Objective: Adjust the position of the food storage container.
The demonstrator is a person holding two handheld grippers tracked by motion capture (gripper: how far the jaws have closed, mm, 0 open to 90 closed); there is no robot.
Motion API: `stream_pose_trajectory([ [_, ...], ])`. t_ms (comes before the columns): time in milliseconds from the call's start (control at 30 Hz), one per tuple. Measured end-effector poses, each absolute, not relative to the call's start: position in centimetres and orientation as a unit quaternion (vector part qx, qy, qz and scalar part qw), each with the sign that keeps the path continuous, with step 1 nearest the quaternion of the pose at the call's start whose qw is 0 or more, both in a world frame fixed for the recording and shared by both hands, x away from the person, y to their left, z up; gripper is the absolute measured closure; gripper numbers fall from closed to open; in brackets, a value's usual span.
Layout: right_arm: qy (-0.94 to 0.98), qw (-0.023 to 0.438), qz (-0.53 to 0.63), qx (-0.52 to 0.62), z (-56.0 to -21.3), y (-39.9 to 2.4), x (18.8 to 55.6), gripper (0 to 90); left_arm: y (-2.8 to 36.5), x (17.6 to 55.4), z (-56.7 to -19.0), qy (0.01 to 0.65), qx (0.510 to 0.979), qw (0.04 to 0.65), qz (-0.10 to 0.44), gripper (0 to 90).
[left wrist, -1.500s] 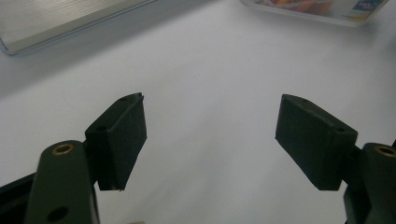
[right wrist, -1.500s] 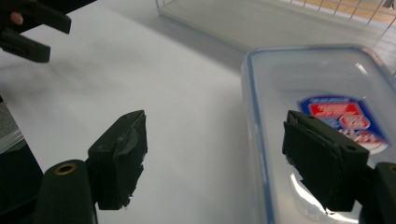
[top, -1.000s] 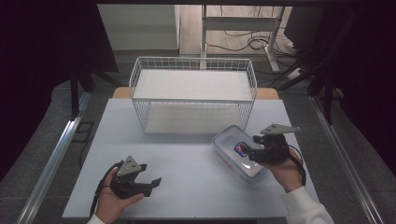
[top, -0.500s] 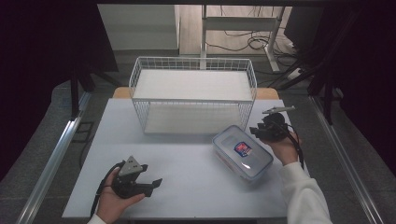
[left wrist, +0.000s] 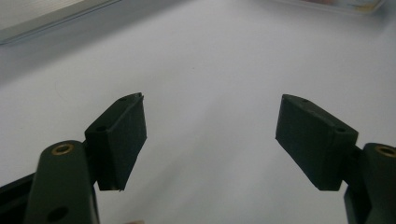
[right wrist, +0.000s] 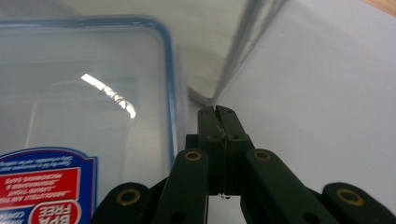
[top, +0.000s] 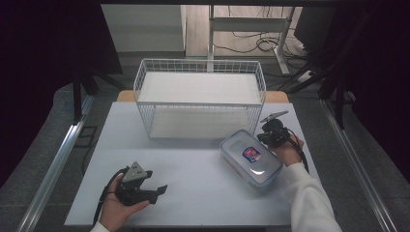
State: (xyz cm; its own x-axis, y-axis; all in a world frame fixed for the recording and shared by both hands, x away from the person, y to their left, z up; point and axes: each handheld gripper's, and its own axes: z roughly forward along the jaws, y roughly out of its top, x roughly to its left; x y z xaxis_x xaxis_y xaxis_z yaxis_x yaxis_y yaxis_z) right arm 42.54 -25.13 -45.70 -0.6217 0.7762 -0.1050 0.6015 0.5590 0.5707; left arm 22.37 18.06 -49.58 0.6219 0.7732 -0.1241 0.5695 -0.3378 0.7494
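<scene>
Food box point(top: 251, 158), the clear plastic one with the blue rim and the red and blue sticker on its lid, lies flat on the white table point(top: 193, 193), just in front of the white wire basket point(top: 199, 99) and a little to its right. A second ago your right gripper point(top: 267, 137) was lying over the right part of the lid. Now you have pulled it up and back, so it sits at the far right corner of the box, right beside the clip flap point(right wrist: 233, 60) on that edge. Its jaws are pressed tight together with nothing between them, and the tips point at the flap. The box has not moved at all. That makes it look like you are getting ready to work on the clip, maybe to push it or flip it, so the lid step looks not done yet. Your left gripper point(top: 145, 186) has stayed low at the near left of the table, well apart from the box, with its jaws spread wide and nothing in them.
</scene>
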Motion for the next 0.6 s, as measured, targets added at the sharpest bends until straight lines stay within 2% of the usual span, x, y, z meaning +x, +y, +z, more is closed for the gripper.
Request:
stream_pose_trajectory([
  [167, 0.872, 0.181, 0.250, 0.379, -45.7, -24.8, 42.3, 88.9, 18.0, 22.4, -49.6, 0.414, 0.809, 0.398, 0.127, 24.5],
  [600, 0.899, 0.154, 0.254, 0.321, -45.7, -21.9, 41.1, 89.0, 18.1, 22.5, -49.6, 0.419, 0.806, 0.400, 0.117, 24.6],
])
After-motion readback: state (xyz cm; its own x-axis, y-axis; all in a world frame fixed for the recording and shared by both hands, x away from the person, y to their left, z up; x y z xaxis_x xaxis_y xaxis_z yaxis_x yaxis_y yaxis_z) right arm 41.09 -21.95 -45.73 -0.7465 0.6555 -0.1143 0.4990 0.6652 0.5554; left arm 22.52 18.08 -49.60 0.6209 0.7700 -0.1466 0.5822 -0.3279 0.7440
